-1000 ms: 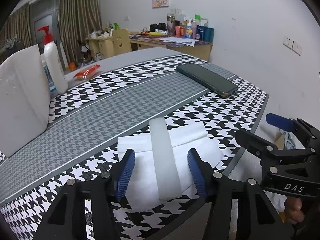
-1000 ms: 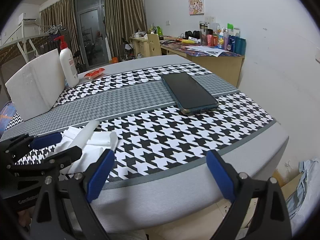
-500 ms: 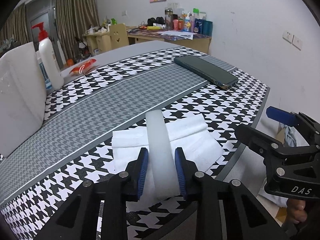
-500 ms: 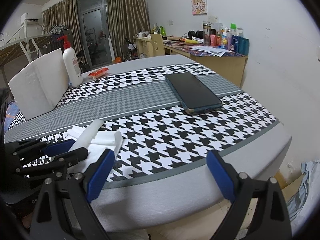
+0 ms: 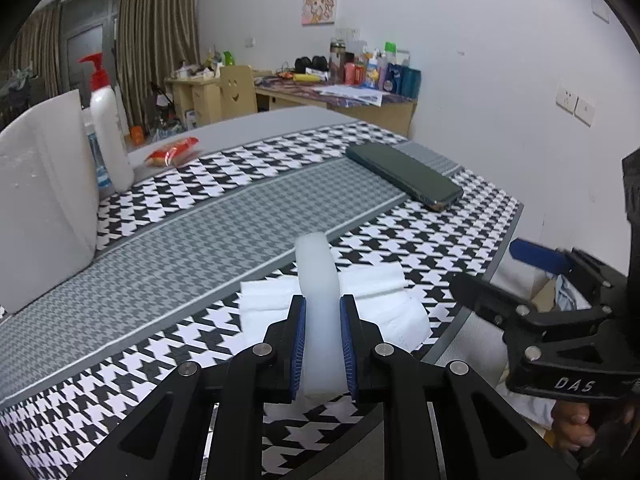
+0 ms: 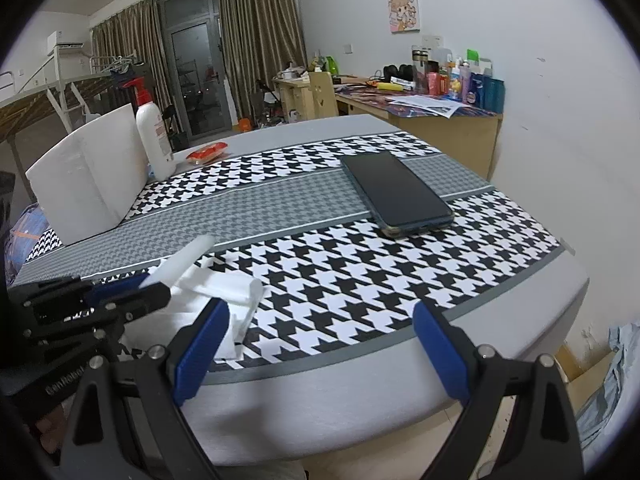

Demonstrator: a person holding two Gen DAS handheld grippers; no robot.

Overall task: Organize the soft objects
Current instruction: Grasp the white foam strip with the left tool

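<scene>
A white foam strip [image 5: 316,276] stands up at a slant from a folded white tissue [image 5: 380,300] near the table's front edge. My left gripper [image 5: 323,304] is closing on the strip, and both blue pads press its near end. In the right wrist view the strip [image 6: 188,258] juts up and away from the left gripper [image 6: 120,288], above the tissue [image 6: 232,288]. My right gripper [image 6: 320,312] stands wide open over the front edge with nothing between its fingers. It also shows at the right of the left wrist view [image 5: 488,266].
A dark phone [image 6: 396,196] lies on the houndstooth cloth at the right. A big white foam block [image 5: 40,200], a red-capped pump bottle [image 5: 108,136] and a red packet [image 5: 172,152] stand at the far left. A cluttered desk [image 6: 440,120] lines the wall behind.
The left jaws have closed from wide apart onto the foam strip, whose far end has tilted up off the tissue. The right gripper has not moved.
</scene>
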